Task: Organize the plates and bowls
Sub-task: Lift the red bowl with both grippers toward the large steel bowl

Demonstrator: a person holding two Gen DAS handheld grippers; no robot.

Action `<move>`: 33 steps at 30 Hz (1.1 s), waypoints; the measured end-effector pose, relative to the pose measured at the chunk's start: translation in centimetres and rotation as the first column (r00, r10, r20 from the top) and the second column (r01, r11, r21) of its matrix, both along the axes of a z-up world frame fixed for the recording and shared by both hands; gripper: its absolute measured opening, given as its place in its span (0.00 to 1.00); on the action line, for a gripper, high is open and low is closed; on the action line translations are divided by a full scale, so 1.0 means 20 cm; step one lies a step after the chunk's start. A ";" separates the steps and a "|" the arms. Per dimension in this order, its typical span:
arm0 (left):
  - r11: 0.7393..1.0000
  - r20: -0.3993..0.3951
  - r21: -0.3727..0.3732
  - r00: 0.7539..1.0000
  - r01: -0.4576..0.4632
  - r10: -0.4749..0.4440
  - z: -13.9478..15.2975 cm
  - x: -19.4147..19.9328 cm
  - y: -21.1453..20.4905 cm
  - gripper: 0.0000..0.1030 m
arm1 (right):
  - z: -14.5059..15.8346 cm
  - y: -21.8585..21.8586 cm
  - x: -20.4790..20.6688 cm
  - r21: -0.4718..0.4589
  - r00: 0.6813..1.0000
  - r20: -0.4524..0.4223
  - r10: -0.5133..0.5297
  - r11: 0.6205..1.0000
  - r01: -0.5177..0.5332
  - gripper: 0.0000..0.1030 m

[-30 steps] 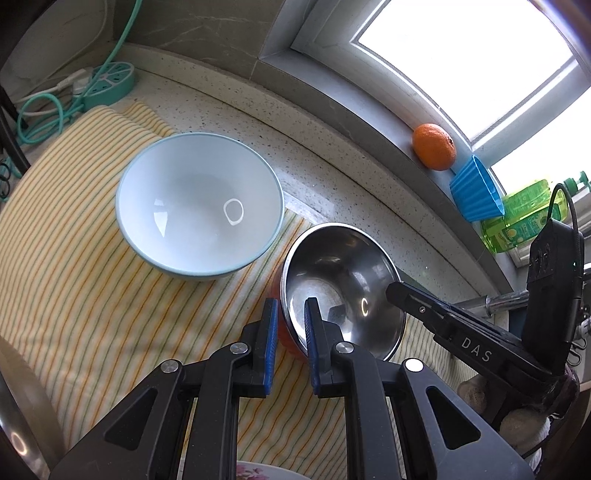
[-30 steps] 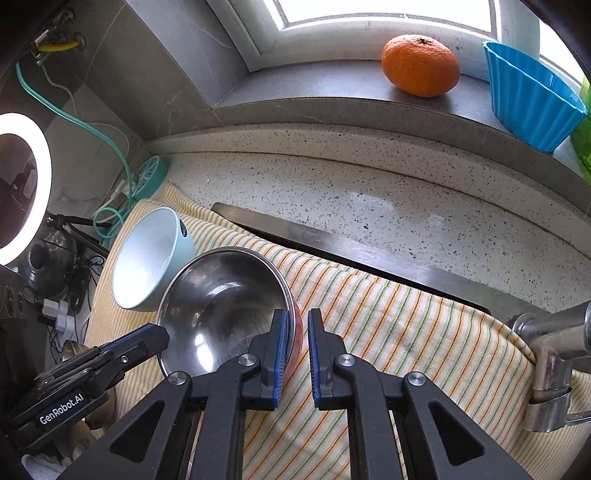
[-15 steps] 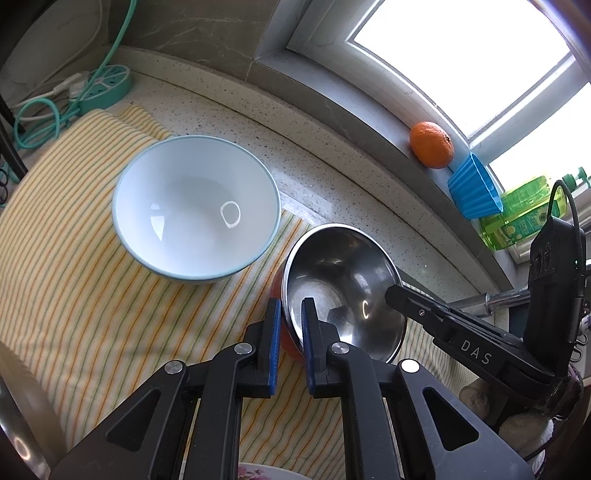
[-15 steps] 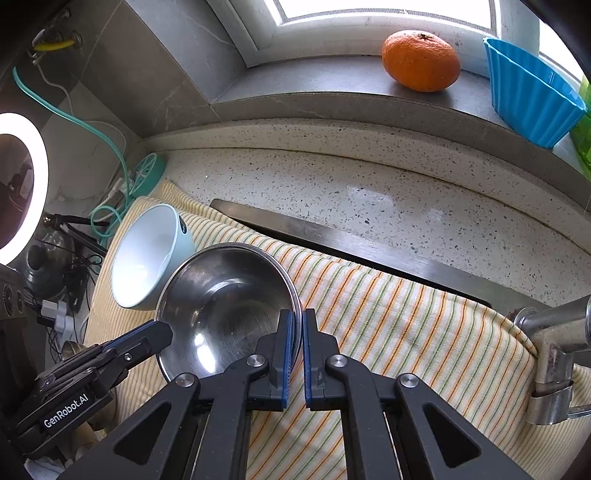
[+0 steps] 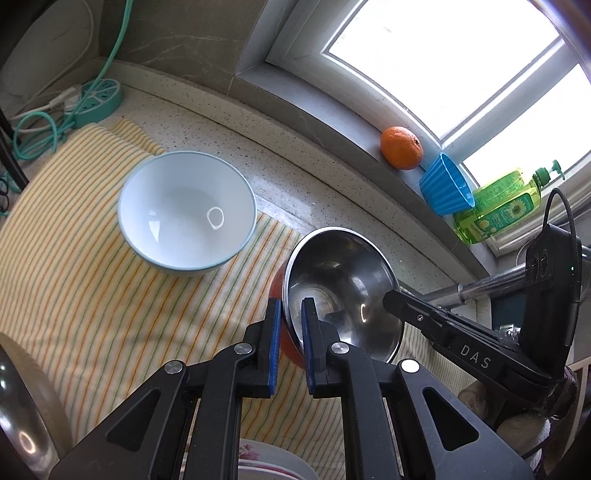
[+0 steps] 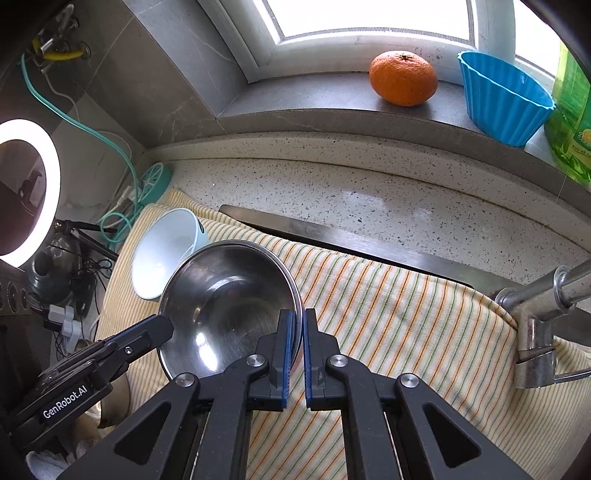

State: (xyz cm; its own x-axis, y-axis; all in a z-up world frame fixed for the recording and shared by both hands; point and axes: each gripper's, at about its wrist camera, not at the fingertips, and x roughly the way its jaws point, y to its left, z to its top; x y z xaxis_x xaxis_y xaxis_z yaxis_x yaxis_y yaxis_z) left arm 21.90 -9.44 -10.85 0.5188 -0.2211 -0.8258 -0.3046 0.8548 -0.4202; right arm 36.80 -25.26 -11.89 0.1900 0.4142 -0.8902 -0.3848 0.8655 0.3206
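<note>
You face a speckled stone counter under a bright window with a white frame; daylight washes out the panes. Grey marbled wall tiles run to the left of the window. A grey sill carries an orange, a blue fluted cup just beside it, and a green soap bottle. A yellow striped cloth covers the work area. A chrome tap stands at right. A lit ring lamp and a teal power strip with teal cable sit at left.
</note>
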 end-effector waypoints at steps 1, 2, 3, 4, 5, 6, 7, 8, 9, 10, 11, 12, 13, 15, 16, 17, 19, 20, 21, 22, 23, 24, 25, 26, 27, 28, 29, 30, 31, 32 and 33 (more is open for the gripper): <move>1.000 0.003 -0.002 1.000 0.003 -0.003 0.01 -0.01 0.00 0.09 | 0.01 -0.01 -0.01 0.001 1.000 0.004 -0.004 1.000 0.004 0.05; 1.000 0.007 -0.003 1.000 0.006 -0.006 0.02 -0.02 -0.01 0.09 | 0.03 -0.01 -0.03 0.002 1.000 0.006 -0.006 1.000 0.006 0.05; 1.000 0.011 -0.004 1.000 0.010 -0.010 0.03 -0.03 -0.01 0.09 | 0.04 -0.02 -0.04 0.002 1.000 0.009 -0.009 1.000 0.009 0.05; 1.000 0.015 -0.005 1.000 0.014 -0.014 0.04 -0.04 -0.01 0.09 | 0.05 -0.02 -0.05 0.003 1.000 0.012 -0.012 1.000 0.012 0.05; 1.000 0.018 -0.005 1.000 0.019 -0.019 0.05 -0.05 -0.01 0.09 | 0.07 -0.02 -0.07 0.003 1.000 0.014 -0.015 1.000 0.015 0.05; 1.000 0.020 -0.006 1.000 0.024 -0.024 0.05 -0.06 -0.01 0.09 | 0.08 -0.03 -0.08 0.004 1.000 0.017 -0.018 1.000 0.018 0.05; 1.000 0.023 -0.007 0.999 0.029 -0.029 0.06 -0.07 -0.01 0.09 | 0.09 -0.03 -0.09 0.005 1.000 0.018 -0.021 1.000 0.021 0.05; 0.999 0.026 -0.007 0.999 0.033 -0.033 0.07 -0.08 -0.01 0.09 | 0.10 -0.04 -0.11 0.006 0.999 0.020 -0.026 1.000 0.026 0.05; 0.999 0.029 -0.008 0.999 0.035 -0.035 0.08 -0.09 -0.01 0.09 | 0.10 -0.04 -0.13 0.007 0.999 0.022 -0.029 1.000 0.029 0.05; 0.999 0.032 -0.009 0.999 0.038 -0.038 0.09 -0.10 -0.01 0.09 | 0.11 -0.04 -0.14 0.007 0.999 0.024 -0.031 1.000 0.030 0.05; 0.999 0.034 -0.009 0.999 0.043 -0.042 0.10 -0.11 0.00 0.09 | 0.12 -0.03 -0.16 0.009 0.999 0.025 -0.034 0.999 0.033 0.05; 0.999 0.036 -0.009 0.998 0.046 -0.046 0.10 -0.13 0.00 0.09 | 0.13 -0.03 -0.17 0.009 0.999 0.027 -0.037 0.999 0.036 0.05; 0.999 0.038 -0.010 0.998 0.048 -0.048 0.11 -0.14 0.01 0.09 | 0.14 -0.03 -0.19 0.010 0.999 0.029 -0.039 0.999 0.039 0.05; 0.998 0.044 -0.009 0.998 0.055 -0.054 0.12 -0.17 0.02 0.09 | 0.16 -0.02 -0.22 0.011 0.999 0.034 -0.043 0.999 0.043 0.05; 0.998 0.046 -0.008 0.997 0.057 -0.057 0.13 -0.19 0.02 0.09 | 0.17 -0.01 -0.24 0.012 0.998 0.036 -0.045 0.999 0.045 0.05; 0.998 0.048 -0.012 0.997 0.057 -0.057 0.14 -0.20 0.03 0.09 | 0.17 -0.01 -0.26 0.013 0.998 0.037 -0.048 0.999 0.047 0.05; 0.998 0.055 -0.012 0.997 0.060 -0.059 0.15 -0.23 0.05 0.09 | 0.19 0.01 -0.29 0.015 0.998 0.041 -0.052 0.999 0.051 0.05; 0.998 0.058 -0.012 0.997 0.060 -0.059 0.16 -0.25 0.05 0.09 | 0.19 0.02 -0.31 0.017 0.998 0.042 -0.054 0.998 0.053 0.05; 0.998 0.061 -0.013 0.996 0.061 -0.060 0.17 -0.26 0.06 0.09 | 0.20 0.02 -0.33 0.019 0.998 0.042 -0.055 0.998 0.054 0.05; 0.998 0.064 -0.013 0.996 0.062 -0.061 0.17 -0.28 0.07 0.09 | 0.21 0.03 -0.35 0.020 0.997 0.044 -0.057 0.998 0.056 0.05; 0.998 0.066 -0.013 0.996 0.062 -0.061 0.18 -0.30 0.08 0.09 | 0.22 0.04 -0.37 0.020 0.997 0.046 -0.058 0.998 0.057 0.05; 0.998 0.067 -0.013 0.996 0.063 -0.062 0.18 -0.31 0.09 0.09 | 0.22 0.05 -0.39 0.020 0.997 0.049 -0.058 0.998 0.057 0.05; 0.998 0.069 -0.014 0.996 0.063 -0.062 0.18 -0.33 0.11 0.09 | 0.23 0.07 -0.41 0.019 0.997 0.052 -0.058 0.998 0.057 0.05; 0.998 0.070 -0.014 0.996 0.063 -0.062 0.19 -0.34 0.11 0.09 | 0.24 0.08 -0.43 0.018 0.997 0.054 -0.057 0.998 0.057 0.05; 0.998 0.070 -0.015 0.996 0.063 -0.062 0.19 -0.36 0.13 0.09 | 0.24 0.09 -0.45 0.017 0.997 0.056 -0.056 0.998 0.056 0.05; 0.998 0.071 -0.017 0.996 0.062 -0.061 0.20 -0.38 0.14 0.09 | 0.25 0.11 -0.47 0.017 0.997 0.056 -0.055 0.998 0.054 0.05; 0.998 0.072 -0.018 0.996 0.061 -0.060 0.20 -0.40 0.16 0.09 | 0.25 0.12 -0.49 0.017 0.997 0.057 -0.054 0.998 0.053 0.05; 0.998 0.073 -0.018 0.996 0.060 -0.058 0.21 -0.41 0.17 0.09 | 0.26 0.13 -0.50 0.017 0.997 0.057 -0.053 0.999 0.052 0.05; 0.998 0.075 -0.019 0.996 0.058 -0.057 0.21 -0.43 0.19 0.09 | 0.26 0.15 -0.52 0.018 0.997 0.057 -0.052 0.999 0.051 0.05; 0.998 0.077 -0.018 0.996 0.057 -0.055 0.22 -0.44 0.20 0.09 | 0.26 0.16 -0.54 0.019 0.997 0.057 -0.050 0.999 0.049 0.05; 0.998 0.078 -0.017 0.996 0.055 -0.053 0.22 -0.46 0.22 0.09 | 0.27 0.17 -0.55 0.020 0.997 0.059 -0.049 0.999 0.048 0.05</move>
State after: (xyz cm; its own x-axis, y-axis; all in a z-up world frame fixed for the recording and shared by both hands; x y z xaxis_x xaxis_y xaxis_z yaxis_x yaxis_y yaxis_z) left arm 12.71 -5.11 -6.46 0.5680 -0.2662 -0.7788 -0.2241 0.8605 -0.4575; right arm 25.72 -21.82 -6.52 0.2621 0.4194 -0.8691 -0.3613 0.8778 0.3146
